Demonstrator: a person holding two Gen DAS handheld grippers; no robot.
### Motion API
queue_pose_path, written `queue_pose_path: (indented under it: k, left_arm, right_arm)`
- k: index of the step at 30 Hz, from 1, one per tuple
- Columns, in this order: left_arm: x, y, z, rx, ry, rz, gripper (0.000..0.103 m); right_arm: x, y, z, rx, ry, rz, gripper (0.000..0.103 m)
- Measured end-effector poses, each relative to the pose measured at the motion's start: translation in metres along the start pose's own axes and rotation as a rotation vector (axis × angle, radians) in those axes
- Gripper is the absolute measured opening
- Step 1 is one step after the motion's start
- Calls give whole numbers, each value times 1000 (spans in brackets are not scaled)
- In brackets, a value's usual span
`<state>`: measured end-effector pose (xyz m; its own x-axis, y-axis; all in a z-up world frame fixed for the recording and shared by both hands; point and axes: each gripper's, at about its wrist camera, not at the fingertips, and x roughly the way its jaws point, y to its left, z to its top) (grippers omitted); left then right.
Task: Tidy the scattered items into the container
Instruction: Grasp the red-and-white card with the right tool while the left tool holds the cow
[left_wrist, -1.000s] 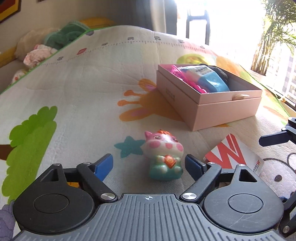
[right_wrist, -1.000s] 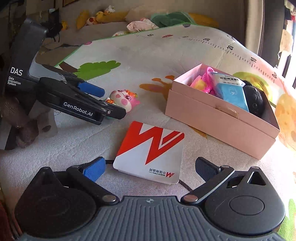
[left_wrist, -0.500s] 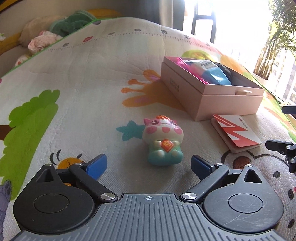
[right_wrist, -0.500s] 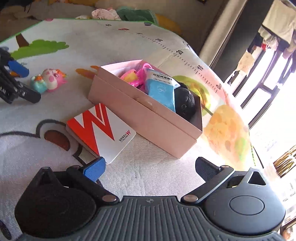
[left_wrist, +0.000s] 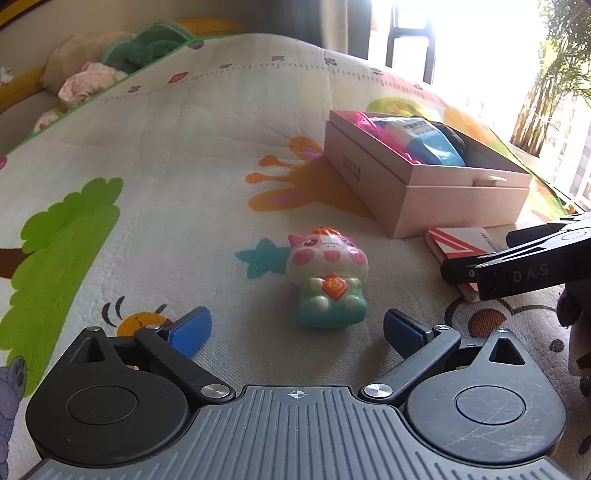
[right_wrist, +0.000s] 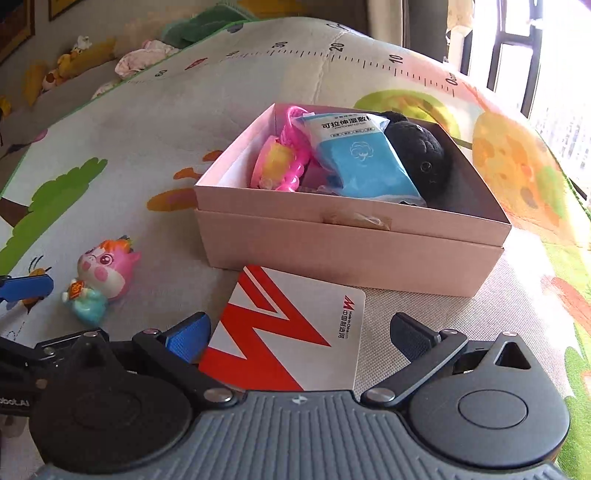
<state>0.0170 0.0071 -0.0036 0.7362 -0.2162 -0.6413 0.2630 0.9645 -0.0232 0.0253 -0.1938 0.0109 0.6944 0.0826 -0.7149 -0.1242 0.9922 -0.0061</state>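
Lying on its back on the play mat (left_wrist: 177, 155), the pig toy (left_wrist: 327, 278) sat just ahead of the left gripper (left_wrist: 295, 326), whose blue-padded fingers were spread wide and held nothing. Compared with half a second before, that view had barely changed, except that the right gripper (right_wrist: 301, 332) now reached in from the right edge over the red-and-white card (right_wrist: 291, 332). The right wrist view had swung back: the card, earlier off to the left, now lay partly between its parted, empty fingers, touching neither. The pink box (right_wrist: 351, 243) stood just beyond the card, holding a blue wet-wipe pack (right_wrist: 358, 158), a black plush (right_wrist: 421, 158) and pink plastic toys (right_wrist: 284, 162).
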Motion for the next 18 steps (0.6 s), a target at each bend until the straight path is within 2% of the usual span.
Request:
queue_pose_path:
  k: [3, 5, 6, 9, 12, 15, 17, 18]
  left_arm:
    - [0, 0, 0, -3, -1, -1, 102]
    - [-1, 0, 1, -1, -6, -14, 102]
    - [-4, 0, 2, -3, -20, -33, 102]
    - [-10, -3, 11, -20, -63, -62, 102]
    - [-5, -18, 22, 48, -85, -6, 102]
    - [10, -26, 27, 90, -50, 22, 101]
    - [18, -27, 28, 86, -17, 17, 87]
    - [23, -26, 29, 74, 9, 11, 72]
  right_arm:
    - [4, -4, -2, -2, 8, 19, 103]
    - [-1, -5, -4, -49, 8, 56, 95]
    - [-5, -8, -4, -64, 12, 81, 86]
    - [-17, -17, -11, -82, 31, 99, 85]
    - [-31, -29, -22, -87, 35, 98, 85]
    - [-42, -41, -33, -101, 30, 81, 85]
    - [-48, -47, -39, -110, 17, 74, 85]
    - [-50, -49, -41, -113, 13, 73, 85]
